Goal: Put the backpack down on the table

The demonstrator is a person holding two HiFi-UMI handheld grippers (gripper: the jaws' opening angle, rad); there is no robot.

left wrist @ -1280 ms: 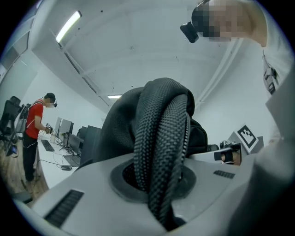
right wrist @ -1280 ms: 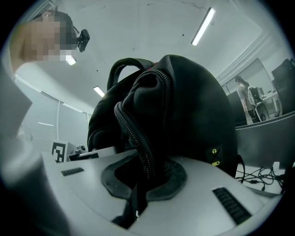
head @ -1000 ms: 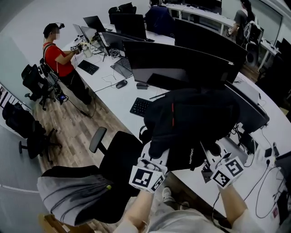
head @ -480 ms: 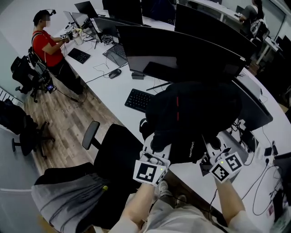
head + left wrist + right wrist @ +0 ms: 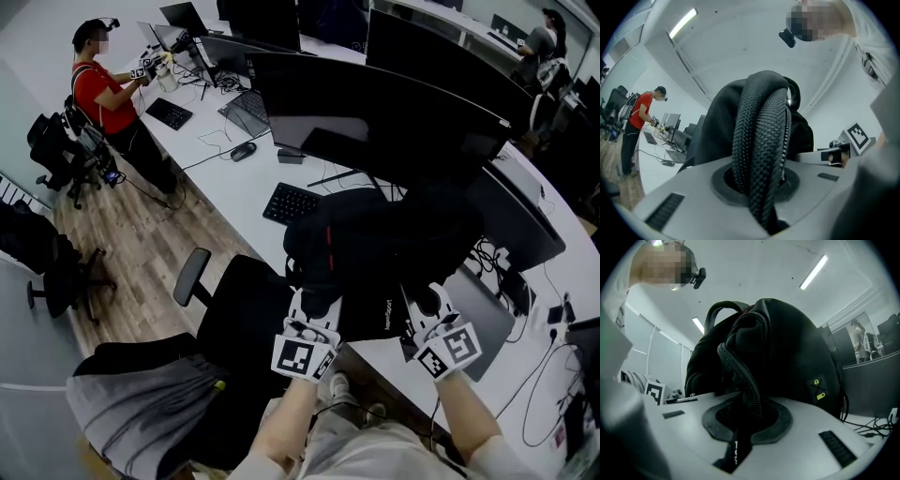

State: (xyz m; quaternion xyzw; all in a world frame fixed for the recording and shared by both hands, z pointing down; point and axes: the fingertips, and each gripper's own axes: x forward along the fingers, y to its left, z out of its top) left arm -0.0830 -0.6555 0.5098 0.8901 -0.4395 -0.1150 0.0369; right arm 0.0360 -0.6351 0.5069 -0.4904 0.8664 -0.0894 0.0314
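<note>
Backpack: the black backpack [image 5: 394, 248] is hanging over the near part of the white table [image 5: 225, 183]. It is just right of the keyboard [image 5: 292, 203] and in front of the wide monitor [image 5: 375, 122]. Its lower end is hiding the table edge, so I cannot tell whether it is already resting there.
Change: over the last second the backpack has been sinking. Its top was reaching up against the monitor's lower rim and is now sitting about level with the keyboard. Both grippers have been coming down with it.
Left gripper: the left gripper [image 5: 314, 309] is clamping a padded woven strap [image 5: 761, 140] that is running up out of its jaws. The jaws have just been easing open a little, with the strap still pinched between them.
Right gripper: the right gripper [image 5: 427, 305] is gripping the backpack's zipped edge [image 5: 740, 376]. Its jaws have also just been easing open slightly, with the fabric still between them.
Bag against tools: the bulk is lying beyond and above both grippers, which are holding its near side, one left and one right.
Meaning: the lowering is looking nearly done, and the loosening is probably the start of letting go.
Risk: the backpack is sitting close to the near edge above the chair [image 5: 244, 319], so it may tip back toward the person if it is freed early.
</note>
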